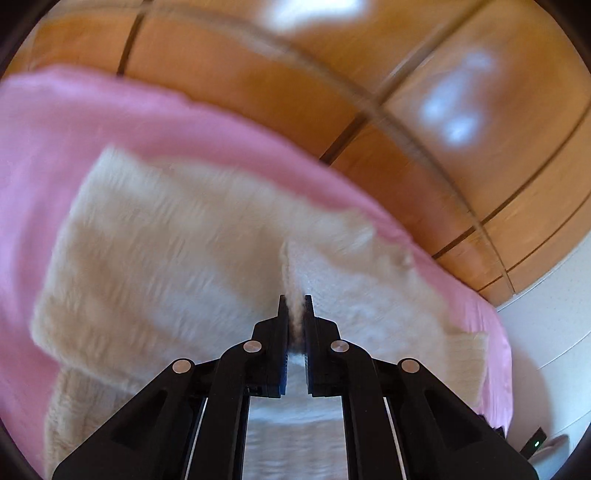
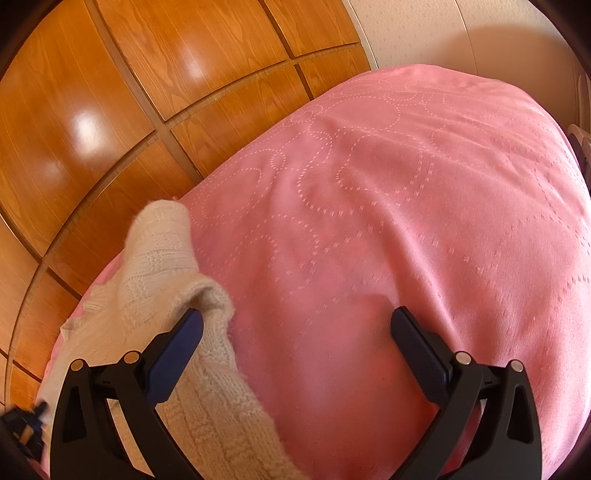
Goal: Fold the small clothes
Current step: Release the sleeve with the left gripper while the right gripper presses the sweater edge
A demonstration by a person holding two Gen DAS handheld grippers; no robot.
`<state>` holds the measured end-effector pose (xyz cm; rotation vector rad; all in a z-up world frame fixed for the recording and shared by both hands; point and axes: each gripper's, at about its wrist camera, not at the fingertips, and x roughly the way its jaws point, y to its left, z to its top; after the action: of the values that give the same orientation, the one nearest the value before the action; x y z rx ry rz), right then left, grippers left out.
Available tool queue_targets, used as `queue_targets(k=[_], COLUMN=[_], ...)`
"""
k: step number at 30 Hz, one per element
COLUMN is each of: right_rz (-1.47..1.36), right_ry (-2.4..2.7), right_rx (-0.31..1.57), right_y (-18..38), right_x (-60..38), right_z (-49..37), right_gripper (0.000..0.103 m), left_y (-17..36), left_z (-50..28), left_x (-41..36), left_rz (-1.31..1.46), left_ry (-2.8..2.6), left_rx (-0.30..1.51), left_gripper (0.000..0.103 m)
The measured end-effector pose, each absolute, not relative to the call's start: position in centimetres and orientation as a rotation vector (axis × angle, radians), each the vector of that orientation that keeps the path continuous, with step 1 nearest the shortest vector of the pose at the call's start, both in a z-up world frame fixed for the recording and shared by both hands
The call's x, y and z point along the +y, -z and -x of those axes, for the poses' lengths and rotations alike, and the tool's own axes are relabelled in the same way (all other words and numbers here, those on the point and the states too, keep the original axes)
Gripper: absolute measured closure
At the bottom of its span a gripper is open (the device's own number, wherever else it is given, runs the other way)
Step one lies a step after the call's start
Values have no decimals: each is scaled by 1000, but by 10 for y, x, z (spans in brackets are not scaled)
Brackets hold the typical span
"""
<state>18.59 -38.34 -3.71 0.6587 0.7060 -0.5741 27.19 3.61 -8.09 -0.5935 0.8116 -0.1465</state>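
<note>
A cream knitted sweater lies on a pink bedspread. The left wrist view is blurred by motion. My left gripper is shut on a fold of the sweater, with the knit pinched between its pads and lifted off the rest. In the right wrist view the same sweater lies along the left side, a sleeve reaching toward the bed's far edge. My right gripper stands open above the bedspread. Its left finger rests over the sweater's edge, and nothing is between the fingers.
Glossy wooden wardrobe doors stand right behind the bed. A pale wall shows at the upper right. A dark part of the other gripper shows at the lower left corner. A small black device with a green light sits beyond the bed's corner.
</note>
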Motion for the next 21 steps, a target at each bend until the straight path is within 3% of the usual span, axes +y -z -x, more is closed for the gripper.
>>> queue_targets(k=[4, 9, 15, 18, 21], right_rz=[-642, -491, -419, -448, -586], right_ry=[581, 520, 494, 643, 719], right_rx=[731, 893, 922, 893, 863], right_y=[36, 32, 27, 32, 43], right_x=[-383, -372, -381, -400, -416], right_z=[-189, -226, -267, -251, -222], right_gripper=[2, 2, 2, 2, 2], left_y=[101, 103, 107, 108, 105], left_z=[-257, -254, -253, -252, -252], left_x=[37, 40, 41, 40, 33], left_rz=[591, 597, 624, 625, 600], left_ry=[182, 192, 206, 214, 241], left_rx=[754, 741, 735, 728, 720], left_gripper=[97, 97, 96, 92, 79])
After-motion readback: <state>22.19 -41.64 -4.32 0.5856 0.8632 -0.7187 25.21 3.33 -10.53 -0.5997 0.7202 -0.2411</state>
